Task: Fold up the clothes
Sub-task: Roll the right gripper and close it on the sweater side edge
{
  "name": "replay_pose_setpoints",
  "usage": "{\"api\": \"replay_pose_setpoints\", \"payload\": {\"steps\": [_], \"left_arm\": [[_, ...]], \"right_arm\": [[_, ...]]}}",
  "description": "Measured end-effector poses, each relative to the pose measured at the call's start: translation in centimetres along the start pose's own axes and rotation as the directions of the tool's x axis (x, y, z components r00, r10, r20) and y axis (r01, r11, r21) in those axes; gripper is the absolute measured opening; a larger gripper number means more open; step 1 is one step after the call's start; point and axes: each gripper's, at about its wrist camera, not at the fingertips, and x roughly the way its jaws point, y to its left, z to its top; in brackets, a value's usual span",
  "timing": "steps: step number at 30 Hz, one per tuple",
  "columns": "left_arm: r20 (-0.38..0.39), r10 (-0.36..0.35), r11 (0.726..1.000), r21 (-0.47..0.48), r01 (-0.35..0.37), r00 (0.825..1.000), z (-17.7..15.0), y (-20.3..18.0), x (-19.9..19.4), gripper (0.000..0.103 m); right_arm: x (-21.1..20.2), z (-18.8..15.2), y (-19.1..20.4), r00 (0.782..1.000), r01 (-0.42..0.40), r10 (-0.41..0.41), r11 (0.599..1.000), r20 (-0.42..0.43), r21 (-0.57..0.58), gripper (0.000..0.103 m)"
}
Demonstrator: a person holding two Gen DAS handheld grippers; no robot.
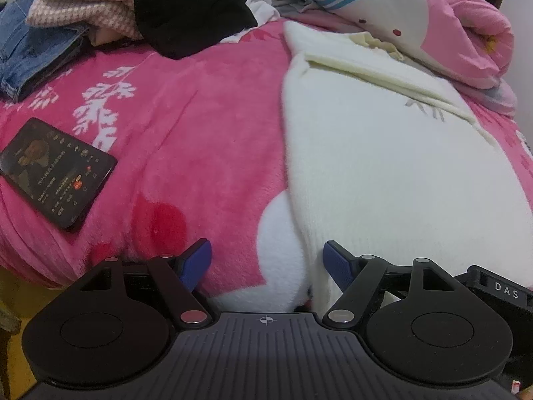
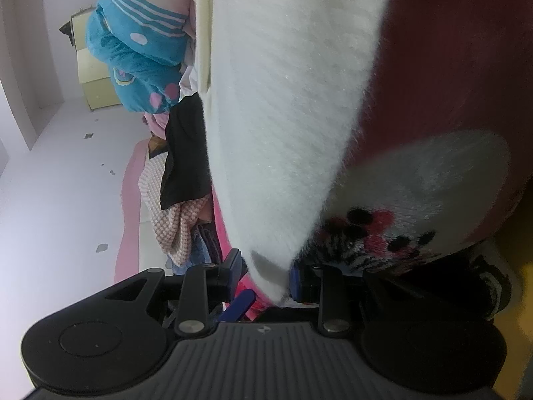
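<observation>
We work over a bed covered by a pink fleece blanket (image 1: 200,126) with white leaf and cartoon prints.

The white knit garment (image 1: 383,173) lies spread on the blanket's right half. Its long axis runs away from us toward the pillows, with a cream part (image 1: 376,73) lying across its far end. Its near end tapers down to the bed's near edge.

At far left sits a heap of other clothes: a black garment (image 1: 190,13) draped over a pink-checked knit (image 1: 83,0), with blue jeans (image 1: 30,50) beside them. Whether those are folded or waiting, we cannot tell.

A dark phone (image 1: 56,173) lies on the blanket at left, well apart from the white garment.

The left gripper (image 1: 266,263) hovers at the near edge with its jaws wide, and nothing between them. The garment's left border runs up just beside its right finger, so the cloth lies ahead and to its right.

The right gripper (image 2: 269,276), rolled on its side, has its jaws drawn in narrow on the garment's near tip (image 2: 266,273); we judge it pinched there.

Our reading: the right hand has the near end, and the left is nearer the garment's left border. Any fold of the near end would travel along the long axis, away from us.
</observation>
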Motion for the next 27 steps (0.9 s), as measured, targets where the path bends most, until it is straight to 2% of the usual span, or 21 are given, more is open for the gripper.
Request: {"api": "replay_pose_setpoints", "payload": {"steps": [4,8,12,15,19,22,27], "left_arm": [[0.002,0.010,1.000,0.008,-0.010,1.000,-0.1,-0.1,0.1,0.076],[-0.002,-0.003,1.000,-0.010,0.003,1.000,0.0,0.1,0.0,0.076],[-0.011,-0.067,0.995,-0.079,0.066,0.998,0.1,1.3,-0.1,0.076],[-0.020,-0.140,0.978,-0.161,0.135,0.990,0.2,2.5,0.1,0.076],[-0.016,-0.253,0.937,-0.255,0.240,0.967,0.4,3.7,0.4,0.077],[-0.002,-0.337,0.892,-0.320,0.319,0.941,0.6,4.6,0.6,0.077],[0.043,-0.495,0.778,-0.422,0.465,0.868,1.0,5.9,1.4,0.077]], "right_arm": [[0.1,0.1,-0.2,1.000,-0.011,0.011,1.000,-0.007,-0.002,0.030],[0.1,0.1,0.2,1.000,-0.014,0.014,1.000,-0.009,-0.026,0.009],[0.0,0.3,0.7,1.000,-0.026,0.025,0.999,-0.010,-0.047,0.005],[-0.1,0.4,1.0,0.999,-0.035,0.034,0.997,-0.011,-0.063,0.005],[-0.4,0.5,1.7,0.999,-0.051,0.050,0.995,-0.009,-0.090,0.004],[-0.8,0.6,2.3,0.998,-0.064,0.064,0.992,-0.003,-0.111,0.004],[-1.6,0.8,3.9,0.996,-0.085,0.088,0.986,0.015,-0.146,0.004]]}}
